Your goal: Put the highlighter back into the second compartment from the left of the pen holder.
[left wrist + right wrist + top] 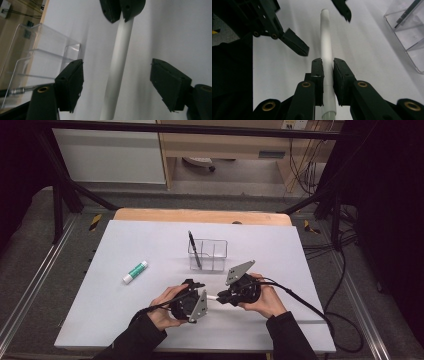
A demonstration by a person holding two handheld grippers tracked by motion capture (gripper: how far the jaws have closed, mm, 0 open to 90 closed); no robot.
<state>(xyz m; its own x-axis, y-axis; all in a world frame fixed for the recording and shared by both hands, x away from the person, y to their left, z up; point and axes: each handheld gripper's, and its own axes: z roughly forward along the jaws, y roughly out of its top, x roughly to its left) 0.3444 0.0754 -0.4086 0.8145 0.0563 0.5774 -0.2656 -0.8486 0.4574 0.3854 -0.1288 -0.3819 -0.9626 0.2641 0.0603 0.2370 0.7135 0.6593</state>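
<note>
White, slim, round pen (326, 50) clamped in right hand-held gripper (328, 72).

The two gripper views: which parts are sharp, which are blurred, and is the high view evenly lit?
Left gripper view: white pen soft, clear organizer blurred. Right gripper view: jaws crisp, pen's far tip soft. High view: table evenly lit, surroundings dark.
</note>
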